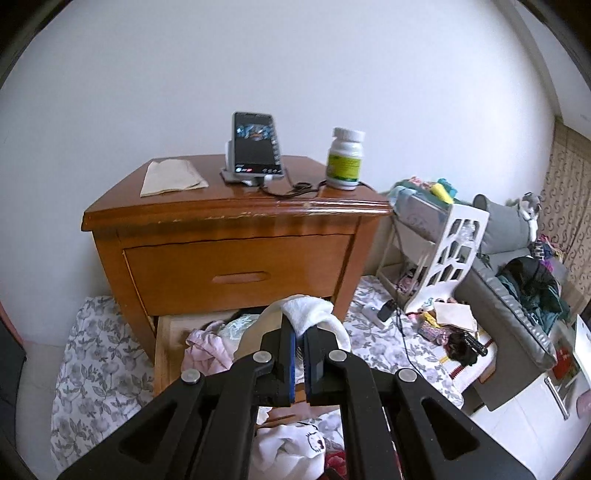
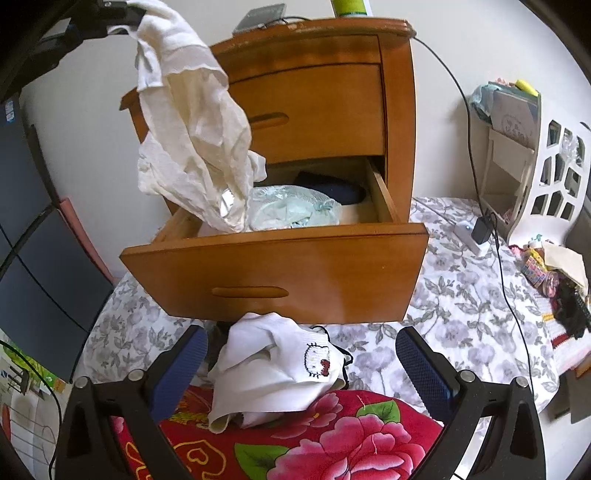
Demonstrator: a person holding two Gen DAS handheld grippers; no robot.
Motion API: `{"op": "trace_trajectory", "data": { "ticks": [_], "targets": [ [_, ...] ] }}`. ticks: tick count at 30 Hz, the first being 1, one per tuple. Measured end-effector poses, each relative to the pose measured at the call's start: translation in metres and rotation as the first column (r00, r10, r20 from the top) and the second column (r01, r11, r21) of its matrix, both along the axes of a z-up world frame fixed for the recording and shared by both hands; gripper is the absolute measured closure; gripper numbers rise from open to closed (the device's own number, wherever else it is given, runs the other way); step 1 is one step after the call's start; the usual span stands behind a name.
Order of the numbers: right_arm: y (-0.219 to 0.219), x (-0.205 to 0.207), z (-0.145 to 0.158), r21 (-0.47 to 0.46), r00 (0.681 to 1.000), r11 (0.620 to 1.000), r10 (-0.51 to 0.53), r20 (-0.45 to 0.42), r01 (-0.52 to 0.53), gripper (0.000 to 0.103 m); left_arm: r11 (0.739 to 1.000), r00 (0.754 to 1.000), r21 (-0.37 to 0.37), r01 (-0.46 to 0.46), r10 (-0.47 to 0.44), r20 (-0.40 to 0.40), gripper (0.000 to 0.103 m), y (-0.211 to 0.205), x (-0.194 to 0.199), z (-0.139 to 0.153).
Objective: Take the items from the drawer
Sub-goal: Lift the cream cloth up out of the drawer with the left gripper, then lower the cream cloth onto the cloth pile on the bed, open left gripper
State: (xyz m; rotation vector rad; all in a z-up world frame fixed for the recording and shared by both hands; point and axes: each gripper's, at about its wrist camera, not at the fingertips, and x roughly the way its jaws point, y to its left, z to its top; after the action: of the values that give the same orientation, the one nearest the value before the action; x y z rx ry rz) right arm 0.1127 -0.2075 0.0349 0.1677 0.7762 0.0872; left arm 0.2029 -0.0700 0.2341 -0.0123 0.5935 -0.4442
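My left gripper (image 1: 300, 325) is shut on a cream-white cloth garment (image 1: 306, 308). In the right wrist view that garment (image 2: 192, 122) hangs from the left gripper (image 2: 122, 14) at the top left, with its lower end dangling into the open lower drawer (image 2: 280, 273) of the wooden nightstand. A pale blue lace item (image 2: 291, 214) and a dark navy item (image 2: 332, 190) lie inside the drawer, and the left wrist view shows a pink garment (image 1: 207, 347) there too. My right gripper (image 2: 301, 334) is open above a white cat-print garment (image 2: 266, 380), which lies on a red floral blanket (image 2: 332, 435).
The nightstand top (image 1: 229, 199) carries a phone on a stand (image 1: 255, 147), a pill bottle (image 1: 345, 158) and a napkin (image 1: 171, 177). The upper drawer (image 1: 236, 269) is closed. To the right are a white rack (image 1: 443, 251), a charger with cable (image 2: 484, 229) and a grey sofa (image 1: 509, 302).
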Motion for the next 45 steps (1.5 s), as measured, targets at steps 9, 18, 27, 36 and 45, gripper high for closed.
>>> {"op": "trace_trajectory", "data": {
  "ticks": [9,18,27,36,45],
  "targets": [
    [0.003,-0.020,0.017,-0.008,0.999,1.000,0.009,0.040,-0.009,0.000,0.999,0.998,0.006,0.044,-0.044,0.044,0.100,-0.006,-0.037,0.016],
    [0.004,-0.041,0.034,-0.018,0.996,1.000,0.027,0.088,-0.025,0.000,0.998,0.998,0.035,0.055,-0.056,0.028,0.100,-0.011,-0.050,0.012],
    [0.000,-0.039,0.029,-0.008,0.997,1.000,0.026,0.071,-0.025,0.000,0.996,0.991,0.044,0.079,-0.074,-0.109,0.100,-0.023,-0.034,-0.033],
    [-0.004,-0.032,0.019,-0.008,0.999,1.000,0.018,0.043,-0.018,0.000,0.995,0.970,0.069,0.078,-0.059,-0.238,0.100,-0.028,-0.018,-0.090],
    [-0.002,-0.023,0.000,-0.024,0.999,0.999,0.037,-0.010,-0.038,0.000,0.995,0.939,0.097,0.009,0.025,-0.342,0.100,-0.015,0.004,-0.147]
  ]
}}
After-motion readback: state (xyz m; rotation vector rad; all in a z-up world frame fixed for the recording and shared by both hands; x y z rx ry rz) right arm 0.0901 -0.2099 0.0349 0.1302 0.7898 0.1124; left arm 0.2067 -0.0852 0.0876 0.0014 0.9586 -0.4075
